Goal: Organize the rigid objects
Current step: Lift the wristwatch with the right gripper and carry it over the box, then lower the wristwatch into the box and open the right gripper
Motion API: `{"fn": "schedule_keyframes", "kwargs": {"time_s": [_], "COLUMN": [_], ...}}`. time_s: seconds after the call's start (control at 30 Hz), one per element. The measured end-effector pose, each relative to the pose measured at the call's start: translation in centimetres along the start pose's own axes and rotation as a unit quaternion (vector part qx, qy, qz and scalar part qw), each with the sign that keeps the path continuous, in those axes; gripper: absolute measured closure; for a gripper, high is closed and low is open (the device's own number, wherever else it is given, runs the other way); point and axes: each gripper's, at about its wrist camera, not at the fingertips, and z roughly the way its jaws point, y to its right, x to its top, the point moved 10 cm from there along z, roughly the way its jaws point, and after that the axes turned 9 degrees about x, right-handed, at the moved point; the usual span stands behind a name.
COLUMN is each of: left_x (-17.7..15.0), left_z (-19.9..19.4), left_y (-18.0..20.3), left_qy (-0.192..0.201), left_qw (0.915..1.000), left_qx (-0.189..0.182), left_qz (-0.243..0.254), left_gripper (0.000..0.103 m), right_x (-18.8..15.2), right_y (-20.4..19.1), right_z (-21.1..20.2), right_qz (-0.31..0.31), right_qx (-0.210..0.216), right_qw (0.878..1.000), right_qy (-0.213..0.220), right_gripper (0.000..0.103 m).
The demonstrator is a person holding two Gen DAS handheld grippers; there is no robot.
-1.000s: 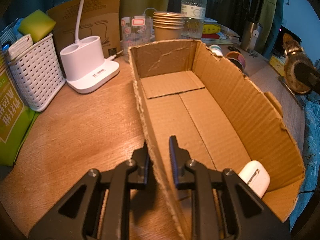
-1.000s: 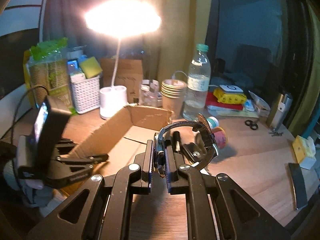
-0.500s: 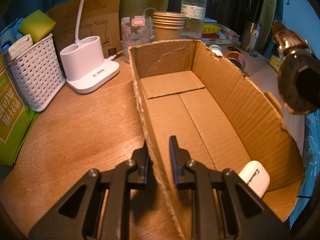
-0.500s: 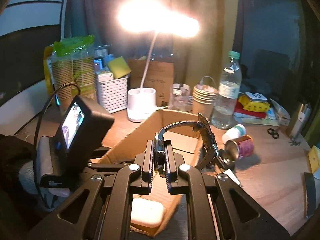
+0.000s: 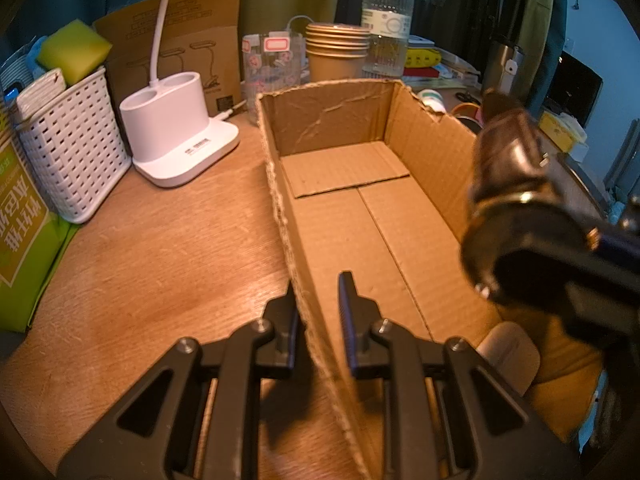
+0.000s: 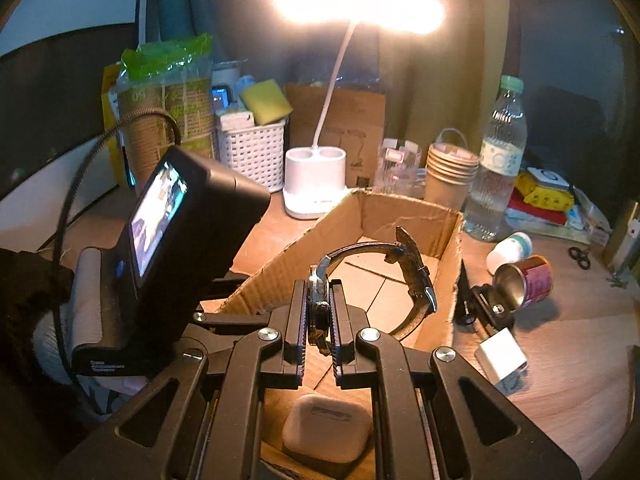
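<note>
An open cardboard box (image 5: 360, 208) lies on the wooden desk. My left gripper (image 5: 318, 300) is shut on the box's left wall, one finger on each side. My right gripper (image 6: 319, 312) is shut on a wristwatch (image 6: 412, 276) and holds it above the box's near end. The watch also shows large and blurred at the right of the left wrist view (image 5: 516, 200). A white earbud case (image 6: 326, 432) lies in the box's near corner, below the watch; it also shows in the left wrist view (image 5: 508, 352).
A white lamp base (image 5: 176, 136), a white basket (image 5: 68, 144), paper cups (image 5: 338, 54) and a water bottle (image 5: 386, 20) stand behind the box. A small tin (image 6: 524, 280), a white bottle (image 6: 508, 248) and a white charger (image 6: 500, 356) lie right of it.
My right gripper has carried the watch leftwards over the box, above the earbud case. My left gripper has stayed on the box wall.
</note>
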Motion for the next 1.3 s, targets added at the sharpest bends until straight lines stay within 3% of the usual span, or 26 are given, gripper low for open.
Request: {"fn": "schedule_keyframes", "kwargs": {"time_s": [0.57,0.7,0.97,1.3], "left_x": [0.0,0.0,-0.1,-0.1], "left_z": [0.1,0.1,0.2,0.2], "left_y": [0.1,0.1,0.2,0.1], "left_qy": [0.0,0.0,-0.001,-0.001], "left_qw": [1.0,1.0,1.0,1.0], "left_qx": [0.0,0.0,0.0,0.0], "left_qz": [0.0,0.0,-0.001,-0.001], "left_gripper": [0.085,0.085,0.085,0.085], "right_x": [-1.2,-1.1,-0.7,-0.4], "right_y": [1.4,1.5,1.7,2.5], "right_z": [1.6,1.6,0.8,0.0], "right_qz": [0.036,0.038,0.045,0.052], "right_qx": [0.0,0.0,-0.001,-0.012], "right_qw": [0.999,0.999,0.999,0.999], "right_qy": [-0.03,-0.03,-0.015,-0.004], "right_gripper": [0.09,0.09,0.08,0.077]}}
